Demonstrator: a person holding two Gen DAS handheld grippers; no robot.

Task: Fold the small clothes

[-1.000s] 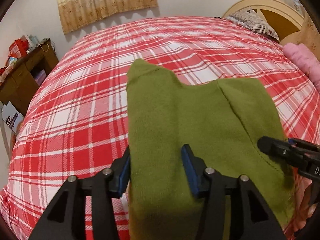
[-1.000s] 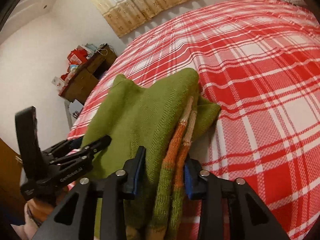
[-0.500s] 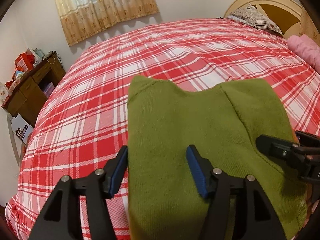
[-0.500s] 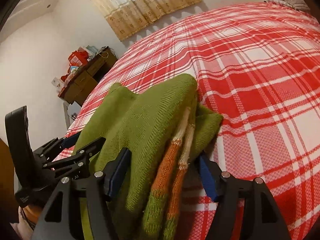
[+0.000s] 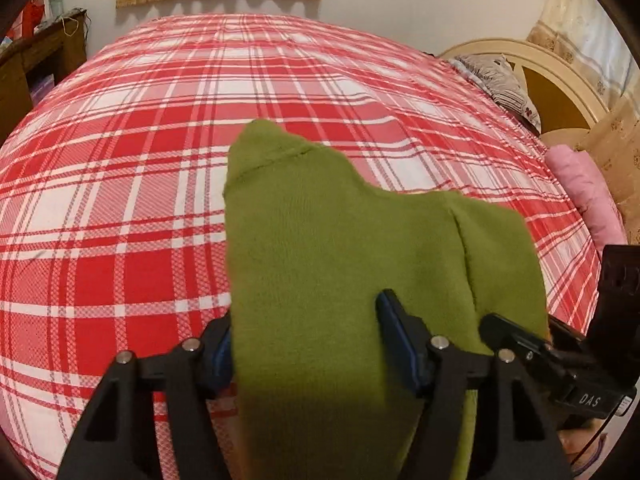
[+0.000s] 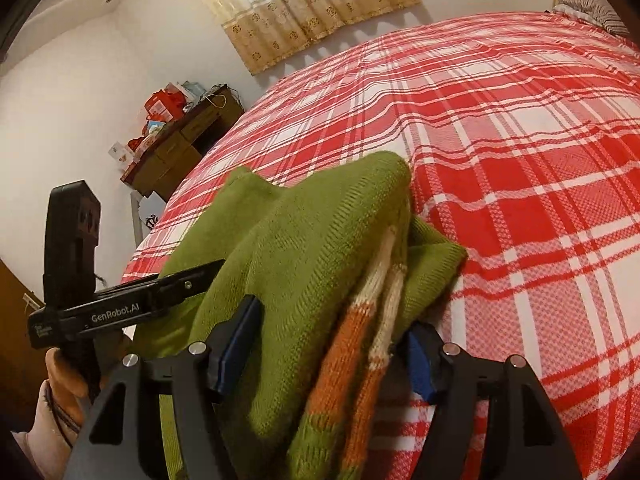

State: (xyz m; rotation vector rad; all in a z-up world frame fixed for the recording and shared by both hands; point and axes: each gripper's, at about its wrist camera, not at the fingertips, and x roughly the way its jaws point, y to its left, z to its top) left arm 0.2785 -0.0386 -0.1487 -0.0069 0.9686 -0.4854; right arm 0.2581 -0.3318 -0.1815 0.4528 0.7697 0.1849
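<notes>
A small green knit sweater (image 5: pixel 344 248) lies folded on the red plaid bed (image 5: pixel 120 184). Its orange and cream striped sleeve (image 6: pixel 360 352) shows in the right wrist view, along the right of the green body (image 6: pixel 304 248). My left gripper (image 5: pixel 308 332) is open, its jaws spread wide around the sweater's near left part. My right gripper (image 6: pixel 332 328) is open too, its jaws spread around the near right part and sleeve. Each gripper shows in the other's view: the right one in the left wrist view (image 5: pixel 532 344), the left one in the right wrist view (image 6: pixel 132 300).
A wooden side table (image 6: pixel 176 152) with boxes stands at the bed's far left, under a curtained window (image 6: pixel 296 4). A headboard (image 5: pixel 560 80), a striped pillow (image 5: pixel 504 80) and a pink rolled blanket (image 5: pixel 584 196) are at the right.
Both grippers have opened wider and let go of the sweater, which now rests on the bed. The left view has swung to the right.
</notes>
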